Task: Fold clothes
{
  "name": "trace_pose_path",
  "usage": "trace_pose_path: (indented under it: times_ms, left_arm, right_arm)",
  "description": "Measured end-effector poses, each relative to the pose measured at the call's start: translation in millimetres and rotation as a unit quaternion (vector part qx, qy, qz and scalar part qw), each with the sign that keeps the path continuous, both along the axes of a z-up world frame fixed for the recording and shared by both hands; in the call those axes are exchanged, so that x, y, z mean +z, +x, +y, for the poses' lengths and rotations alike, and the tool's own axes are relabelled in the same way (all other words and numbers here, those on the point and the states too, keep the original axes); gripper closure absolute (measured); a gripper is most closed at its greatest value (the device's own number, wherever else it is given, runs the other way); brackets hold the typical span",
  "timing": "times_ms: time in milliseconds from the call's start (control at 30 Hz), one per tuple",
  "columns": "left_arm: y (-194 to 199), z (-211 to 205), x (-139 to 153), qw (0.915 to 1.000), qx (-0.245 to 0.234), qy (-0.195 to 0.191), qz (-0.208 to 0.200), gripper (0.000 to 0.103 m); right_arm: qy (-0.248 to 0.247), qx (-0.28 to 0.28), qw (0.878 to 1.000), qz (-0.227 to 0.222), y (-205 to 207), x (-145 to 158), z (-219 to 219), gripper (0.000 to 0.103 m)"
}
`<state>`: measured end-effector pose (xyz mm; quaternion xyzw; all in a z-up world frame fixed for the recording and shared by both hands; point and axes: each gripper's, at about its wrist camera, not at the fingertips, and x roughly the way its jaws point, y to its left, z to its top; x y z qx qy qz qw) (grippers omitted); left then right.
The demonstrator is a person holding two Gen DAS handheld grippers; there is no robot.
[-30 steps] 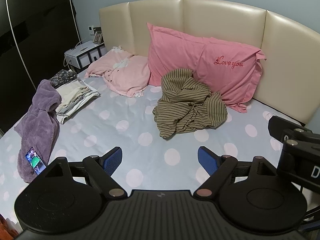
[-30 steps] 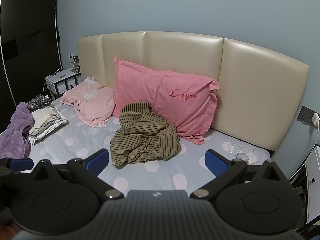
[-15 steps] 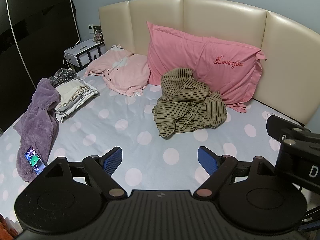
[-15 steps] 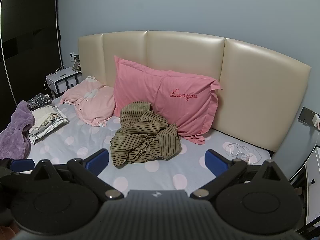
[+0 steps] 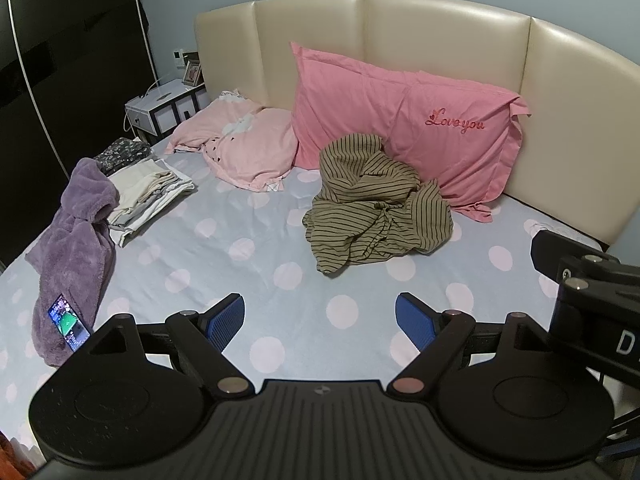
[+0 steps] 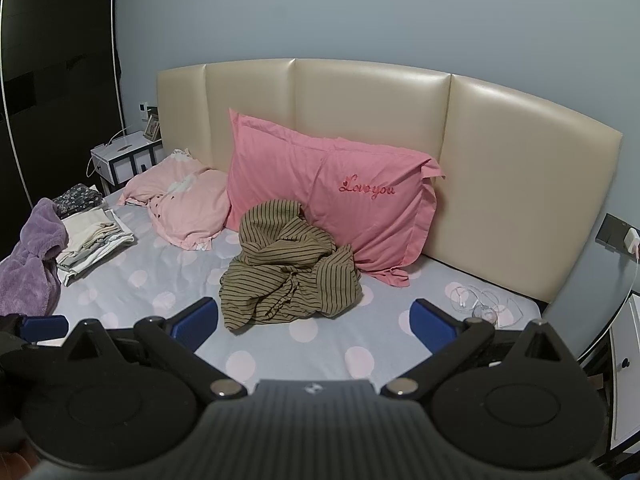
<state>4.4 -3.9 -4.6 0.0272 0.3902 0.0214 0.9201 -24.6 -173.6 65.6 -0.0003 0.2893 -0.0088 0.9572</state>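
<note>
Polka-dot bedding (image 5: 256, 256) was covered by a crumpled striped garment (image 5: 376, 208) lying against a pink pillow (image 5: 404, 120). Left gripper (image 5: 320, 320) and right gripper (image 6: 314, 320) were held spread wide and empty above it.

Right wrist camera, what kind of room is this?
Most likely a bedroom: a bed with a padded headboard, a pink pillow and a nightstand beside it.
</note>
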Motion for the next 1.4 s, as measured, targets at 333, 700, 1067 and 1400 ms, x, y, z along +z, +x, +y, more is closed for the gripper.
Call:
trace_pose_path:
  times_ms: [333, 700, 1067, 1400]
  left_arm:
    - [-1.5, 2.3, -1.9, 1.0000, 0.005, -0.004, 0.001, 0.020]
    - [-2.0, 3.9, -2.2, 1.0000, 0.008, -0.004, 0.002, 0.020]
    - [-1.3, 5.5, -1.7, 0.9999, 0.013, -0.005, 0.000, 0.020]
    - [-2.5, 10.6, -0.8, 0.9999, 0.015, -0.007, -0.003, 0.020]
  right_arm:
    - [-0.002, 0.000, 1.000, 0.000, -1.8, -2.7, 2.8, 0.001]
    - [-0.003, 0.000, 1.000, -0.002, -3.3, -4.8, 5.0, 0.001]
    - [-0.004, -0.002, 1.000, -0.004, -5.7, -3.8, 8.3, 0.000]
    - [-0.008, -0.001, 1.000, -0.008, -8.2, -2.2, 11.8, 0.001]
